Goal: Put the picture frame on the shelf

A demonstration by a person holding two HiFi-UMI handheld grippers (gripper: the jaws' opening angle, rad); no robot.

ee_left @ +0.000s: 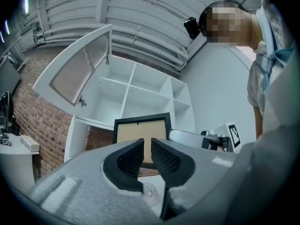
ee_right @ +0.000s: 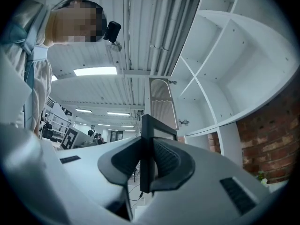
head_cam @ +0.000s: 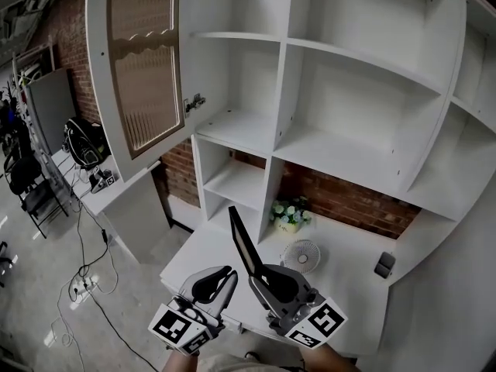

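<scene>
Right tongs (head_cam: 258,273) clamp the picture frame (head_cam: 244,242) edge-on above the table (head_cam: 349,289) front edge; left tongs (head_cam: 227,273) slightly apart, empty; shelf (head_cam: 341,152) bays unobstructed.

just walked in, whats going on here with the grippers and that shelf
A person holds a gripper in each hand in front of a white shelf unit. The right gripper is clamped on the edge of a black picture frame, held upright. The left gripper is beside it, its fingers slightly apart with nothing between them. The frame is not on a shelf yet.
</scene>
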